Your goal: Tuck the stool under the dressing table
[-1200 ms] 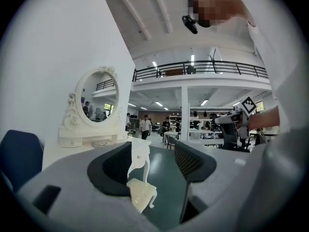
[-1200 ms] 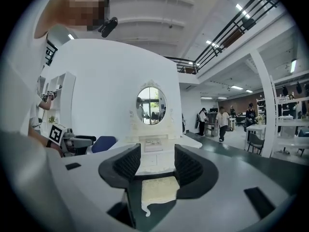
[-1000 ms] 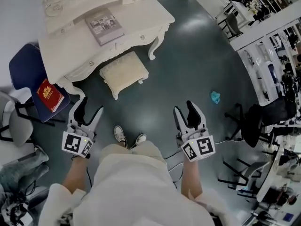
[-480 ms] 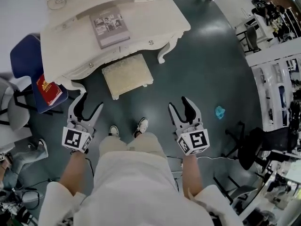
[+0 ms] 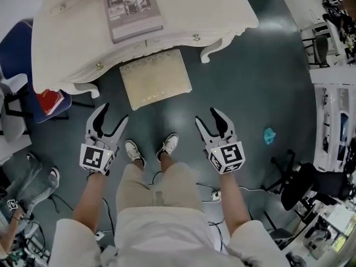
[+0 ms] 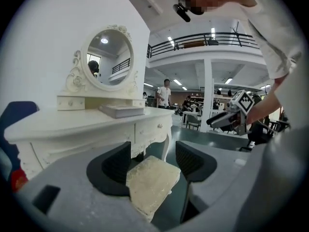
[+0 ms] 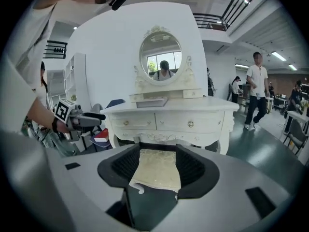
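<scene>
The cream cushioned stool (image 5: 156, 78) stands on the dark floor, its far edge at the front of the white dressing table (image 5: 222, 15). My left gripper (image 5: 113, 114) hangs short of the stool's near left corner. My right gripper (image 5: 206, 115) hangs off its near right corner. Both sets of jaws are opening with nothing between them, and neither touches the stool. In the left gripper view the stool (image 6: 152, 180) shows beyond the jaws. The right gripper view frames the stool (image 7: 157, 170) under the table's drawers (image 7: 169, 120).
A grey book (image 5: 132, 7) lies on the table top. A blue chair (image 5: 16, 54) with a red book (image 5: 50, 100) stands left of the table. A teal scrap (image 5: 269, 135) lies on the floor to the right, near a black office chair (image 5: 303, 182). People walk in the background.
The person has stepped closer to the table and both grippers have come down and forward toward the stool. The stool has not moved.
</scene>
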Demonstrator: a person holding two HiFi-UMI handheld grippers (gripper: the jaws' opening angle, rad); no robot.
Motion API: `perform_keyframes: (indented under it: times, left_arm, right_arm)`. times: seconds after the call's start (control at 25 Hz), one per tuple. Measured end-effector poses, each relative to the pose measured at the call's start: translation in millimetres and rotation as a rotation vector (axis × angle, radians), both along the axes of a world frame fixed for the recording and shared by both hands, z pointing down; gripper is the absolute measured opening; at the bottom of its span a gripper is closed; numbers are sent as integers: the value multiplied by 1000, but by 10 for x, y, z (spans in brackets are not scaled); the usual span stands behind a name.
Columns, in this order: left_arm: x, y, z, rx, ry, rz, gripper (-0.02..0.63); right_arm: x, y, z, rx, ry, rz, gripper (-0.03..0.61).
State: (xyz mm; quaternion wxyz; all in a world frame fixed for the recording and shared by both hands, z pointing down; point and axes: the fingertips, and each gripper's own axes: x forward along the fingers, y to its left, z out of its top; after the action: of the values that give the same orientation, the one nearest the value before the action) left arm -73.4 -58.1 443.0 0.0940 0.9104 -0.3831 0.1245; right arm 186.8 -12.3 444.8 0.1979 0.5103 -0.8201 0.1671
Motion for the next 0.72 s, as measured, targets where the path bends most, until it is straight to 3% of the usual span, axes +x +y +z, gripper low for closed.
perform_keyframes:
  times: [0.36,0.72]
  left_arm:
    - [277,-145,1432,-59,-66,-14,299]
    - [307,-185,2591,-85,-153,-25,334]
  right_arm:
    - [44,-449,1417,-21,82,-119,227]
    - [154,-631,2570,-71,168,-146,259]
